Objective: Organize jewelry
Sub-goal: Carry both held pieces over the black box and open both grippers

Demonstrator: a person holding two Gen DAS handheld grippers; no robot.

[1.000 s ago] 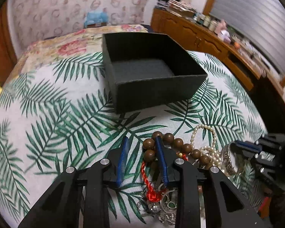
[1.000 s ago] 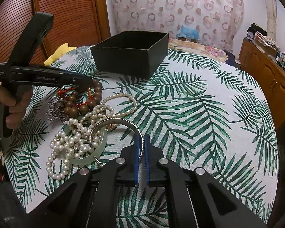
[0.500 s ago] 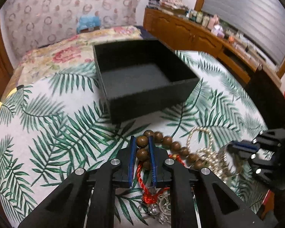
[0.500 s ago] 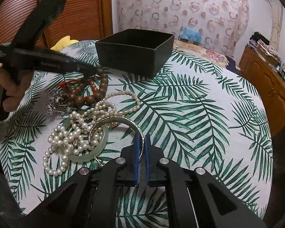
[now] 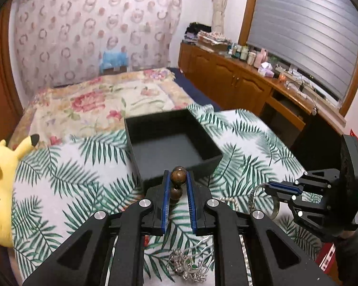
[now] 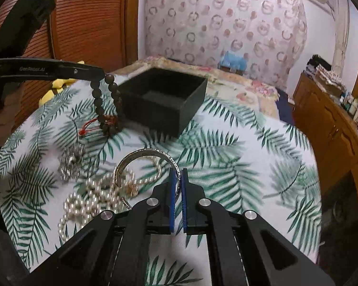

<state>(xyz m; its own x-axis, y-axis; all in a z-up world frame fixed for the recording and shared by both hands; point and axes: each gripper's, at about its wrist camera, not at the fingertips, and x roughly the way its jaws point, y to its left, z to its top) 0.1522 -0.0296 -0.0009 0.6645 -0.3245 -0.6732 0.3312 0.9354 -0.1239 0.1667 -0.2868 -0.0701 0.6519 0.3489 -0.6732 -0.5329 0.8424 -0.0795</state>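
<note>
1. Step in hand: carrying the first pieces toward the black box [image 5: 171,143], judging from both tools being loaded and the box showing only its bare dark floor.
2. Left gripper [image 5: 176,188]: clamped on the wooden bead bracelet [image 6: 107,104], two brown beads pinched between the blue pads near the tips.
3. Seen from the right wrist: bracelet hanging in a loop below the left gripper's tip, lowest beads and red cord looking close to or just touching the leaf-print cloth [image 6: 238,147]; cannot tell which.
4. Box directly ahead of the left gripper and just beyond its tips, near wall facing the fingers, open side up.
5. Right gripper [image 6: 176,190]: closed on the silver cuff bangle [image 6: 150,157], thin band squeezed between the pads, the rest of the cuff arching forward and to the left of the fingers.
6. Pearl strands [image 6: 95,195] lying on the cloth below and left of the right gripper, under the cuff's open end; silver ornate piece [image 6: 71,159] farther left, apart from the pearls.
7. Next move for the left gripper, probably: lift enough for the dangling loop to pass over the near wall, travel forward above the box floor, then release.
8. Likely snag: trailing red cord or low beads catching the box rim.
9. Right gripper likely to follow the same route with the cuff, box lying ahead and slightly left of it.
</note>
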